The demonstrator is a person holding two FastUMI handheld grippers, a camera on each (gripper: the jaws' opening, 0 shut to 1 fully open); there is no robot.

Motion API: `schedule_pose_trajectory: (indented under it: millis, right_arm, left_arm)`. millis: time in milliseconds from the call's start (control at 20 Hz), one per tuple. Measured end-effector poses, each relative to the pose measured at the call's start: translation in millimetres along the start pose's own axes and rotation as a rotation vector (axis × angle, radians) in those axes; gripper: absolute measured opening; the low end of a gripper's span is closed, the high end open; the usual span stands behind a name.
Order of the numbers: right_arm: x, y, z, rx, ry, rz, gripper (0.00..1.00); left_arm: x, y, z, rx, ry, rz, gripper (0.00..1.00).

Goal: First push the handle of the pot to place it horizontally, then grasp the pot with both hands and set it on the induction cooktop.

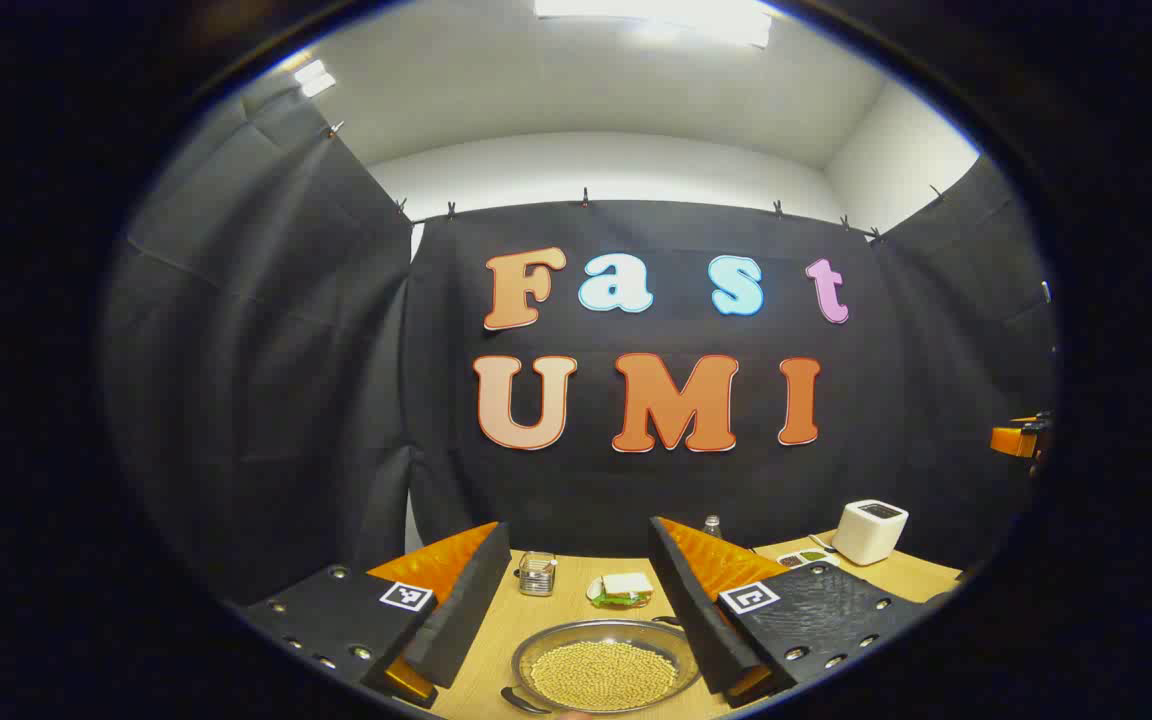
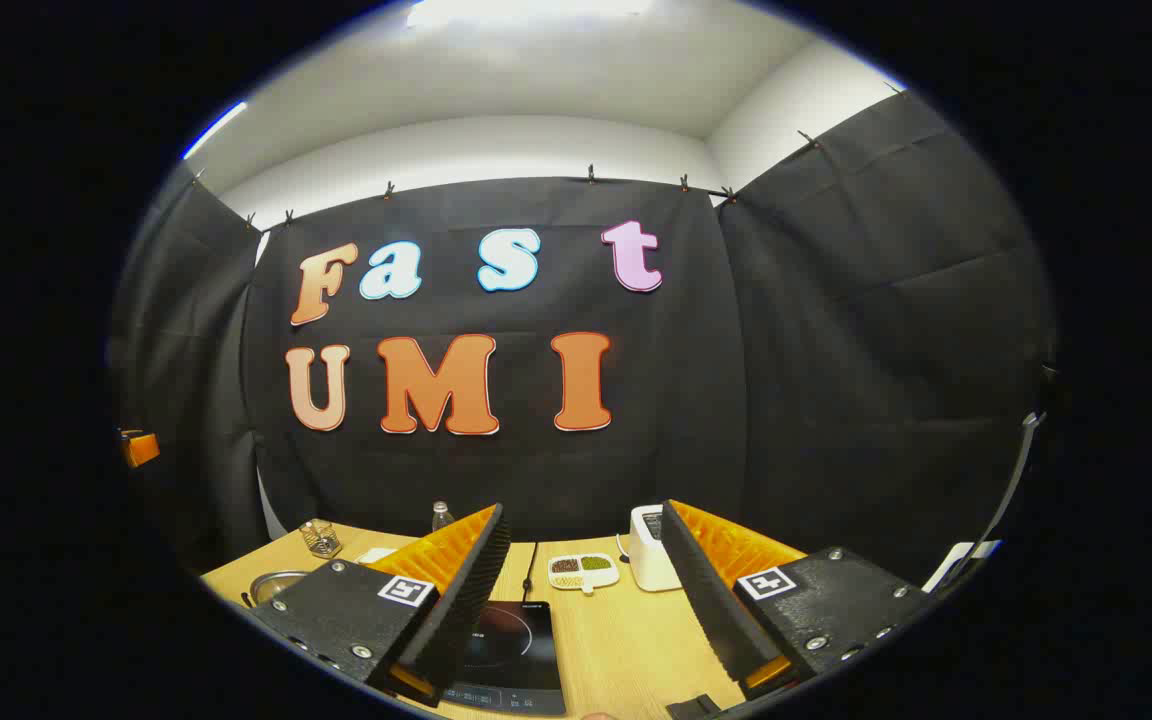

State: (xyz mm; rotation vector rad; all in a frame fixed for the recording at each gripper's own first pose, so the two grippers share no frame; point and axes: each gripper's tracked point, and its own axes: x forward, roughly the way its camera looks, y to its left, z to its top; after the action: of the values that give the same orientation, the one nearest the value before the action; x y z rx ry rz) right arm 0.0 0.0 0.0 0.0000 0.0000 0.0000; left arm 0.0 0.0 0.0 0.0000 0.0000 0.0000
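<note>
Two open tools; sandwich behind pot.

a sandwich lies near a wire basket on the wooden table; a white appliance stands beside a divided dish.

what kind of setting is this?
Likely a mock kitchen in a cloth-walled booth: a wooden table holds an induction cooktop, a pot of yellowish grains, and a white appliance.
</note>
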Motion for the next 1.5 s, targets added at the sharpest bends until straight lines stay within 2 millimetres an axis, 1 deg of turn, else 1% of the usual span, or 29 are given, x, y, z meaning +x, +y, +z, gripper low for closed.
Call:
schedule_pose_trajectory:
  millis: [100, 300, 500, 750, 900, 950, 1000, 1150, 1200, 1250, 1350, 1400, 1450, 1500]
  right_arm:
    - [-2, 0, 1, -0.004, -0.002, -0.001, 0.95]
    - [-5, -1, 2, -0.017, -0.008, -0.01, 0.95]
    - [-5, 2, 5, 0.002, -0.011, -0.002, 0.95]
    - [-7, 4, 2, -0.001, -0.004, 0.006, 0.95]
    - [-9, 3, 2, 0.003, -0.004, 0.009, 0.95]
    - [-8, 2, 3, 0.003, -0.007, 0.006, 0.95]
    - [-6, 1, 3, 0.002, -0.01, 0.003, 0.95]
    - [-8, -2, 0, 0.002, -0.01, -0.002, 0.95]
    - [-8, -1, -2, 0.001, -0.005, -0.001, 0.94]
    - [-7, 0, -4, 0.001, 0.002, 0.001, 0.95]
    - [-6, 1, -7, 0.003, 0.01, 0.006, 0.95]
    - [-6, 2, -7, 0.004, 0.01, 0.006, 0.95]
    - [-5, 1, -6, 0.003, 0.008, 0.006, 0.95]
    - [-5, 1, -6, 0.0, 0.007, 0.004, 0.95]
  left_arm:
    - [-1, 0, 1, -0.001, -0.005, -0.001, 0.89]
    - [-3, 11, 8, 0.013, -0.025, 0.031, 0.89]
    - [-10, 11, 12, 0.023, -0.041, 0.036, 0.89]
    - [-10, 12, 11, 0.03, -0.033, 0.038, 0.88]
    - [-12, 5, 15, 0.03, -0.052, 0.012, 0.89]
    - [-12, 8, 16, 0.037, -0.055, 0.017, 0.88]
    - [-12, 9, 16, 0.045, -0.058, 0.018, 0.89]
    - [-11, 10, 19, 0.044, -0.073, 0.025, 0.89]
    - [-13, 10, 18, 0.041, -0.073, 0.026, 0.94]
    - [-14, 10, 17, 0.041, -0.07, 0.024, 0.92]
    - [-11, 9, 15, 0.037, -0.059, 0.018, 0.76]
    - [-12, 9, 10, 0.034, -0.051, 0.012, 0.71]
    - [-11, 8, 6, 0.028, -0.036, 0.005, 0.7]
    - [-10, 5, 1, 0.022, -0.019, -0.008, 0.57]
